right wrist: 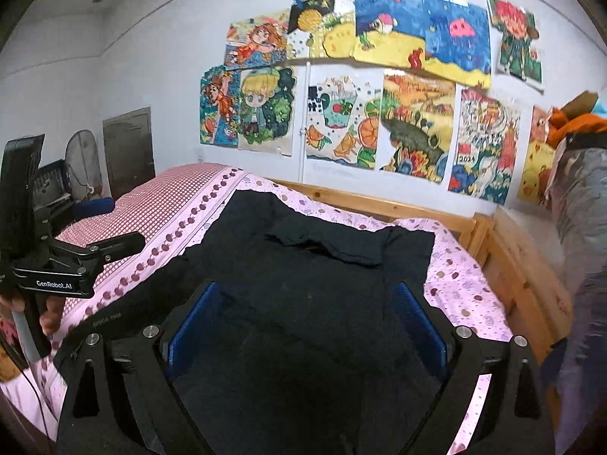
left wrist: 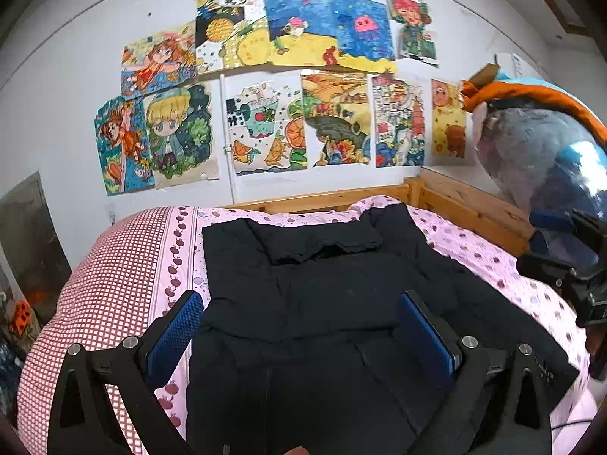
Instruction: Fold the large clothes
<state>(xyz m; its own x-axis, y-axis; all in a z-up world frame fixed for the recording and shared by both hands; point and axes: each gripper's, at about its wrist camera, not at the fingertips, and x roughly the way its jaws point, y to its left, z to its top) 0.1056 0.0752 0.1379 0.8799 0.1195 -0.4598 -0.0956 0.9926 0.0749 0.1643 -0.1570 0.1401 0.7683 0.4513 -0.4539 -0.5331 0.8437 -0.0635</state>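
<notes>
Item: large black padded fabric garment [left wrist: 326,303] on bed | handling: judged soft, bulky, limp | hold advised: hem corners, 5 and 7 o'clock | left gripper [left wrist: 303,326] jaws spread, empty | right gripper [right wrist: 307,326] jaws spread, empty

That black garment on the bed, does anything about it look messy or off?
Slightly. The black garment lies mostly flat on the pink bedspread, but a flap near its far edge is rumpled and folded crookedly. No damage shows.

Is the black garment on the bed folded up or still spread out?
Mostly spread out. The black garment lies wide across the pink bedspread, with only its far top edge turned over into a small flap.
</notes>
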